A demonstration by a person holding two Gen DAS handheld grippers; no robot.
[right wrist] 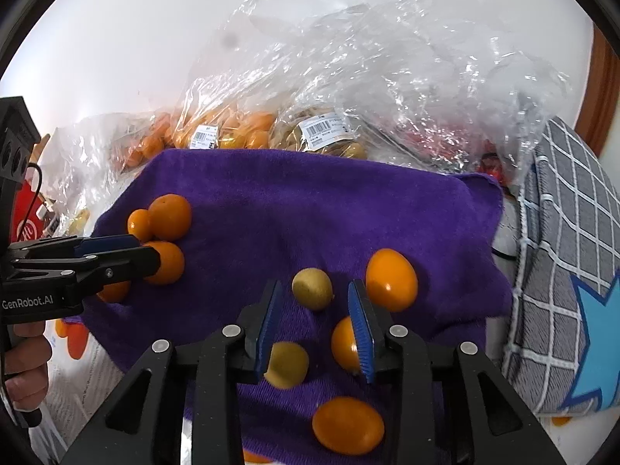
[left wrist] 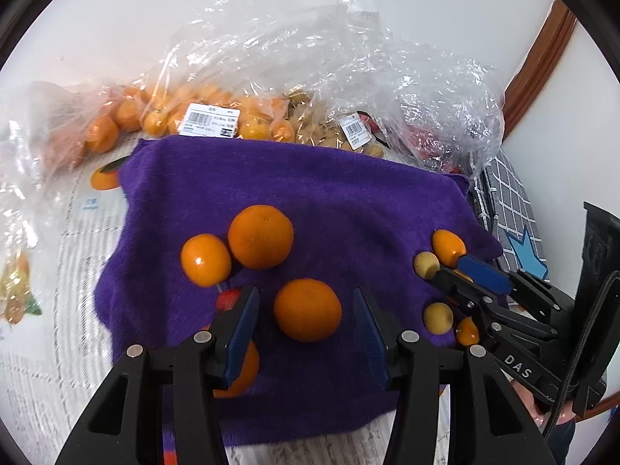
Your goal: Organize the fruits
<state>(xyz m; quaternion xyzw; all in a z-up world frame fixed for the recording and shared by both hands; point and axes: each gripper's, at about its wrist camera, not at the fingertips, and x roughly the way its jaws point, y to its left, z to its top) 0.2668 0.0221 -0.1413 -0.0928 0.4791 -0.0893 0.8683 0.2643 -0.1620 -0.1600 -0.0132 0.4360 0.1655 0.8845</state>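
Jaws on both my grippers stand released (nothing gripped), fruits lie sorted on the purple towel (left wrist: 310,201), bags (left wrist: 217,116) remain.

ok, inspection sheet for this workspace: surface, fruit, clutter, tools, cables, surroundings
Surface: purple towel spread over a printed mat.
Job's things: loose oranges and small yellow fruits lie on the towel.
Clutter: clear bags of fruit behind the towel, crumpled.
Tools: left tool open around an orange, pads clear; right tool open, nothing gripped.
Cables: black cable at the left tool.
Surroundings: white wall, grey checked cushion.
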